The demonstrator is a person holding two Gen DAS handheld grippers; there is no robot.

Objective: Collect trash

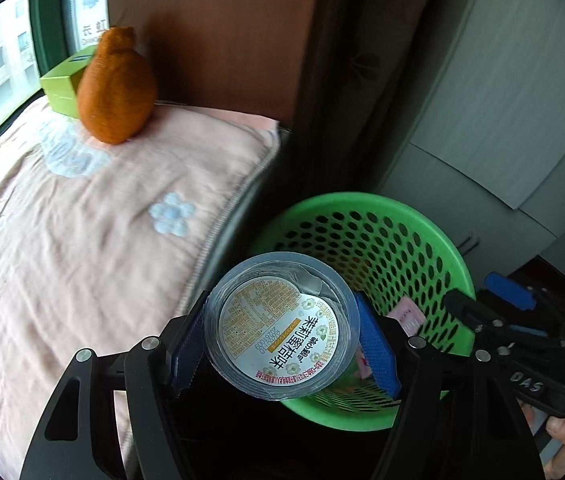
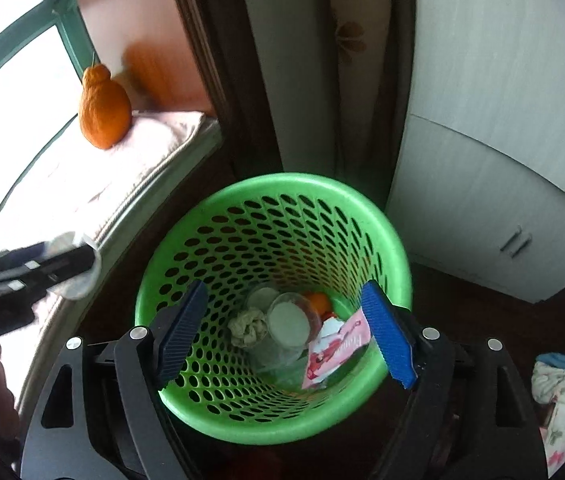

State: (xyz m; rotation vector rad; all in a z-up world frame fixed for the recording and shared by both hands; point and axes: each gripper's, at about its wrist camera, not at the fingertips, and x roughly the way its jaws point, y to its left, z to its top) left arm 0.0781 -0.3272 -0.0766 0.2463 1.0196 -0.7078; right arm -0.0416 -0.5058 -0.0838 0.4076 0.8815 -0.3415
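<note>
My left gripper (image 1: 280, 300) is shut on a clear plastic cup (image 1: 282, 324) with a printed foil lid, its blue pads pressing on both sides. The cup hangs over the near left rim of a green perforated waste basket (image 1: 362, 200). In the right wrist view my right gripper (image 2: 284, 288) stands open over that basket (image 2: 266, 182), with nothing between its fingers. Inside lie a crumpled tissue (image 2: 248, 326), clear cups (image 2: 288, 320), a pink wrapper (image 2: 338, 348) and an orange scrap (image 2: 318, 302). The left gripper (image 2: 42, 268) with its cup (image 2: 76, 268) shows at the left.
A bed with a pink blanket (image 1: 82, 240) lies left of the basket, with an orange fruit (image 1: 114, 88) and a green box (image 1: 62, 84) at its far end by the window. A white cabinet (image 2: 502, 160) stands to the right. A floral cloth (image 2: 562, 400) lies at the lower right.
</note>
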